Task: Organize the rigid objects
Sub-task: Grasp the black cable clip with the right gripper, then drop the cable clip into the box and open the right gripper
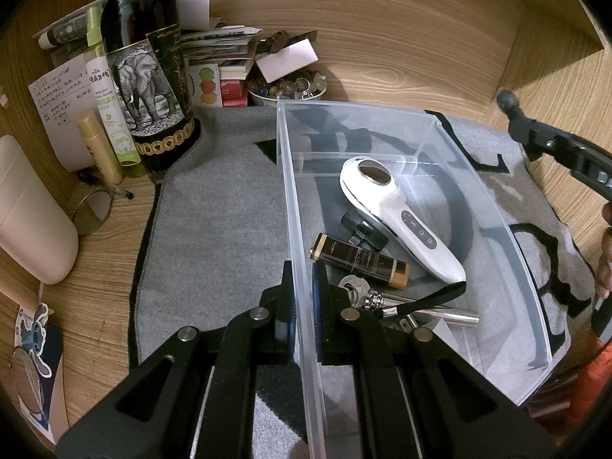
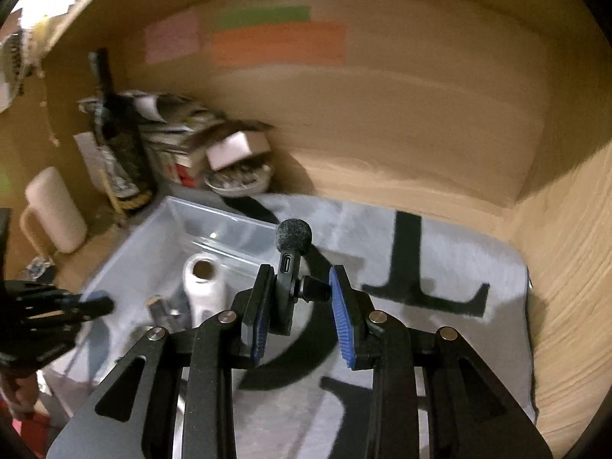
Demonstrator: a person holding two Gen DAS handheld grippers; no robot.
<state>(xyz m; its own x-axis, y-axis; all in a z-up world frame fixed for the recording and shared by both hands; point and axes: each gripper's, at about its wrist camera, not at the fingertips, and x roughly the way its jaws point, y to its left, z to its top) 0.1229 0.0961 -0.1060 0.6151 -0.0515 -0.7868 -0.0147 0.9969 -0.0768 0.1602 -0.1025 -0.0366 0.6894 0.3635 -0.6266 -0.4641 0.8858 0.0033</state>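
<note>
A clear plastic bin [image 1: 512,225] stands on a grey mat [image 1: 222,206]. In it lie a white handheld device [image 1: 386,206], a brown tube [image 1: 359,256], keys [image 1: 354,285] and a metal stopper [image 1: 428,311]. My left gripper [image 1: 304,287] is shut on the bin's left wall. My right gripper [image 2: 302,298] holds a small black microphone [image 2: 292,252] with a foam tip, above the mat beside the bin [image 2: 172,225]. It also shows in the left wrist view [image 1: 535,134], over the bin's far right corner.
A wine bottle [image 1: 149,61], spray bottles, papers and a bowl of beads [image 1: 287,88] crowd the back left. A cream mug [image 1: 26,214] and a roll of tape [image 1: 91,212] sit at the left. Wooden walls close in behind and to the right.
</note>
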